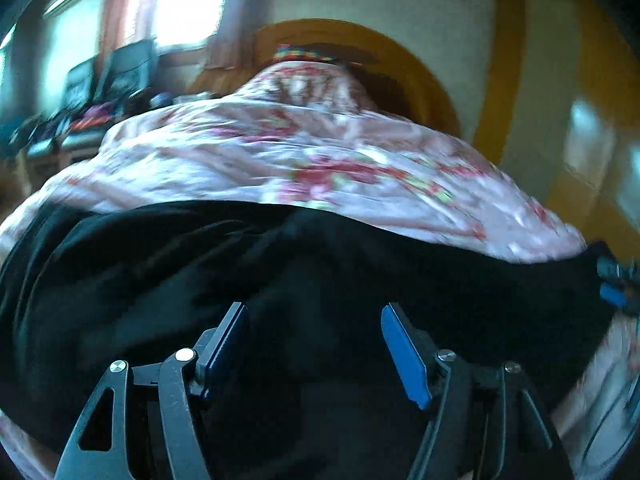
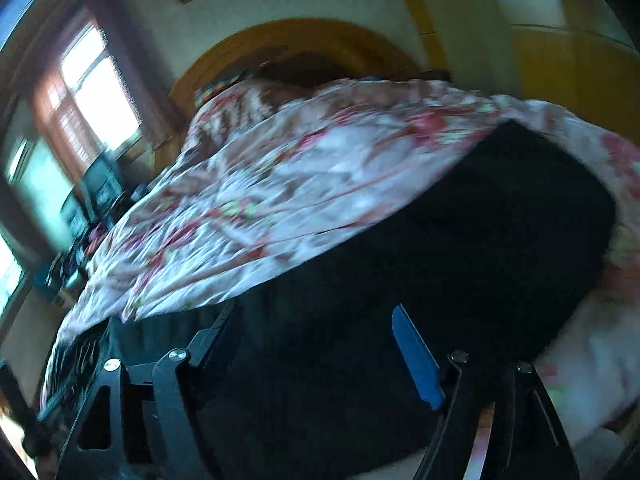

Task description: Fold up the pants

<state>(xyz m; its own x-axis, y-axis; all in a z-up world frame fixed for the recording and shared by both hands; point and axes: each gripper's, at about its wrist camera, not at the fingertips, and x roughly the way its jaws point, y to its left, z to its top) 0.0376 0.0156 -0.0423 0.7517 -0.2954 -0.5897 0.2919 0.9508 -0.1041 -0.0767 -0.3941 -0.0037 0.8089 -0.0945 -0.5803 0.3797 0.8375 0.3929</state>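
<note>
The black pants (image 1: 280, 264) lie spread across the lower half of both views on a bed with a floral sheet (image 1: 280, 152), flat so they can be folded. The left hand-held gripper (image 1: 314, 344) and right hand-held gripper (image 2: 316, 352) hover over the cloth, jaws apart, holding nothing. No containers show.
</note>
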